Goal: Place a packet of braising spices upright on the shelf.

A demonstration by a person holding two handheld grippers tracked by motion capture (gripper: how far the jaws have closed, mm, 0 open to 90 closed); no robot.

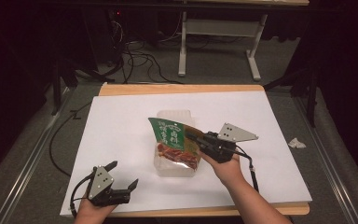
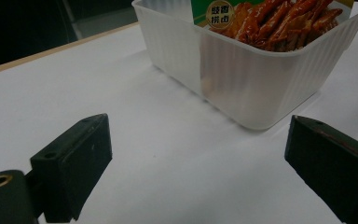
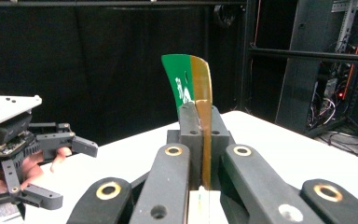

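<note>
- My right gripper point(image 1: 192, 137) is clenched on the edge of the snack packet point(image 1: 175, 144) — in the right gripper view the fingers point(image 3: 189, 122) pinch the green and brown film point(image 3: 193, 79) flat between them, with the film rising above the tips.
- The packet stands tilted in the clear plastic tub point(image 1: 179, 165), which sits near the middle of the white worktop point(image 1: 121, 126); its green top leans up and to the left while its lower part is down inside the tub.
- My left gripper point(image 1: 121, 179) rests at the near left edge of the worktop, well apart from the tub, its fingers point(image 2: 77, 163) spread wide with nothing between them — released and idle.
- From the left gripper view I see the tub's ribbed wall point(image 2: 261, 84) and the packet's printed food picture point(image 2: 279, 21) just above the rim.
- My judgement: the packet is gripped and partly in the tub, but I cannot tell whether it is going in or coming out.
- If it is going in, what is left is to lower it flat and let go; if out, to lift it clear, perhaps with the left gripper steadying the tub.
- A crumpled scrap point(image 1: 297, 143) lies beyond the worktop's right edge, untouched.
</note>
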